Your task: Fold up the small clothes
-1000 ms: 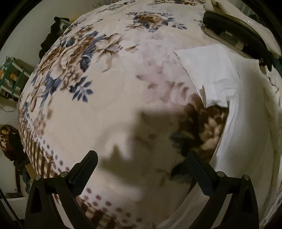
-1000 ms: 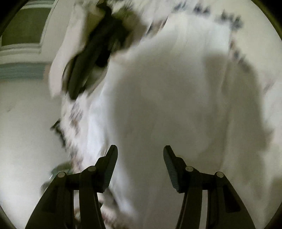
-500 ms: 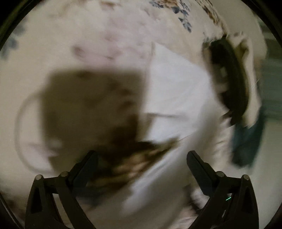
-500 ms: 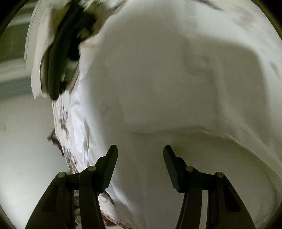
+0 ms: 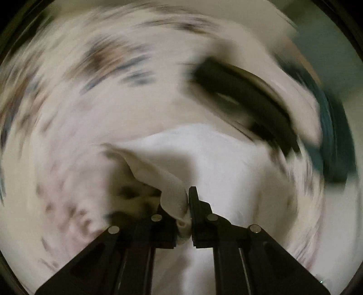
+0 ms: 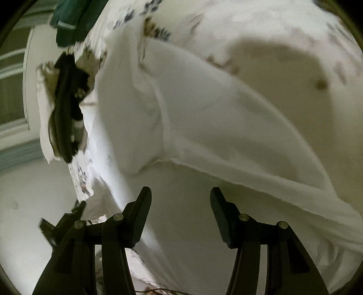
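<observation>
A white garment (image 5: 217, 158) lies on a floral blanket (image 5: 95, 95). My left gripper (image 5: 185, 199) is shut on a bunched edge of the white garment, lifting a fold of it. The left wrist view is heavily blurred. In the right wrist view the white garment (image 6: 215, 118) spreads across the bed, with a seam running across it. My right gripper (image 6: 180, 199) is open and empty, hovering just over the near part of the garment.
A black item (image 5: 245, 97) lies on pale cloth beyond the garment; it also shows in the right wrist view (image 6: 65, 106). A dark green cloth (image 6: 70, 20) hangs at the bed's far edge. The bed edge and floor (image 6: 29, 204) are at left.
My left gripper has swung onto the white garment and closed on its edge. My right gripper has stayed open and shifted over the garment.
</observation>
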Tool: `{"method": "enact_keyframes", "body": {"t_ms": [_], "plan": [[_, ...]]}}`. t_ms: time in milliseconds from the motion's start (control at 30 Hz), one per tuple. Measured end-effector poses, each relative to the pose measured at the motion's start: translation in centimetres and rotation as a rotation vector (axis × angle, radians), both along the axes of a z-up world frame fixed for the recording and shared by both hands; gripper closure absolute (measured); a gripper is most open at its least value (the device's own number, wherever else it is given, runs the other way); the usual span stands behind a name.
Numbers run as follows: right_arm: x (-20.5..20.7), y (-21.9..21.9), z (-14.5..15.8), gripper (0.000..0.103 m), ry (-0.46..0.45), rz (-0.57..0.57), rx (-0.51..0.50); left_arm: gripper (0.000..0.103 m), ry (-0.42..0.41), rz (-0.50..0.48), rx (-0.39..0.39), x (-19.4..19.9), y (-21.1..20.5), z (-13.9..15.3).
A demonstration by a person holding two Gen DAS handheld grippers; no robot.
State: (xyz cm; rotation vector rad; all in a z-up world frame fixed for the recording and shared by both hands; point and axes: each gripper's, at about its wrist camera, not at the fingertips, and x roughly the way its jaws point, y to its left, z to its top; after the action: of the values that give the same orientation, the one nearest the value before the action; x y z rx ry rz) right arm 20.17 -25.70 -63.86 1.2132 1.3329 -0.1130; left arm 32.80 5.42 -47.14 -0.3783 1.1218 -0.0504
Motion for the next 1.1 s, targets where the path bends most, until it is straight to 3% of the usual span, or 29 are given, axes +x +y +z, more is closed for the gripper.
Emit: {"method": "enact_keyframes", "body": {"t_ms": [100,200,267,333,367,400,433,467,500,600,767,900,1033,1067,1100], "plan": [[-0.9,-1.1,0.1,0.047,0.007,-0.023,-0.004,0.097,-0.013,-0.256,0.129,-0.1,-8.1,0.5],[-1.8,-2.0,0.3,0.047,0.023,-0.031,-0.008,0.092,0.028,-0.442,0.216,-1.8,-14.1,-1.8],[-2.2,-2.5,0.6,0.047,0.029,-0.028,-0.008,0.092,0.082,-0.536,0.289,-3.7,-16.7,-3.9],[-2.6,-3.1,1.1,0.047,0.028,-0.019,-0.015,0.085,0.106,-0.548,0.337,-5.1,-16.6,-5.0],[-2.7,-3.4,1.4,0.047,0.023,-0.009,-0.019,0.078,0.111,-0.539,0.337,-5.7,-16.0,-5.0],[-2.8,-3.6,1.7,0.047,0.02,0.001,-0.026,0.057,0.112,-0.521,0.32,-6.7,-15.0,-4.6],[-2.8,-3.7,2.0,0.047,0.018,0.013,-0.034,0.028,0.113,-0.507,0.308,-6.8,-14.3,-4.1],[-2.8,-3.8,2.3,0.047,0.016,0.027,-0.04,0.016,0.112,-0.476,0.297,-7.7,-13.0,-3.5],[-2.6,-3.8,2.6,0.047,0.016,0.049,-0.049,0.011,0.106,-0.448,0.295,-8.2,-11.9,-3.1],[-1.5,-3.2,3.7,0.047,0.005,0.106,-0.07,0.011,0.105,-0.332,0.313,-9.9,-7.5,-2.1],[5.1,0.0,4.7,0.047,-0.036,0.23,-0.061,0.011,0.116,-0.136,0.451,-10.3,-2.0,-2.7],[13.7,3.5,2.4,0.047,-0.058,0.324,-0.076,0.011,0.164,-0.031,0.458,-9.5,0.3,-3.7],[19.3,5.6,-1.4,0.047,0.016,0.368,-0.098,0.011,0.137,0.009,0.458,-9.8,0.9,-3.4],[20.1,6.1,-1.6,0.052,0.004,0.373,-0.101,0.011,0.127,0.012,0.46,-9.7,0.8,-3.3],[20.4,6.3,-1.3,0.08,-0.017,0.378,-0.119,0.01,0.116,0.012,0.455,-10.1,1.1,-3.1]]}}
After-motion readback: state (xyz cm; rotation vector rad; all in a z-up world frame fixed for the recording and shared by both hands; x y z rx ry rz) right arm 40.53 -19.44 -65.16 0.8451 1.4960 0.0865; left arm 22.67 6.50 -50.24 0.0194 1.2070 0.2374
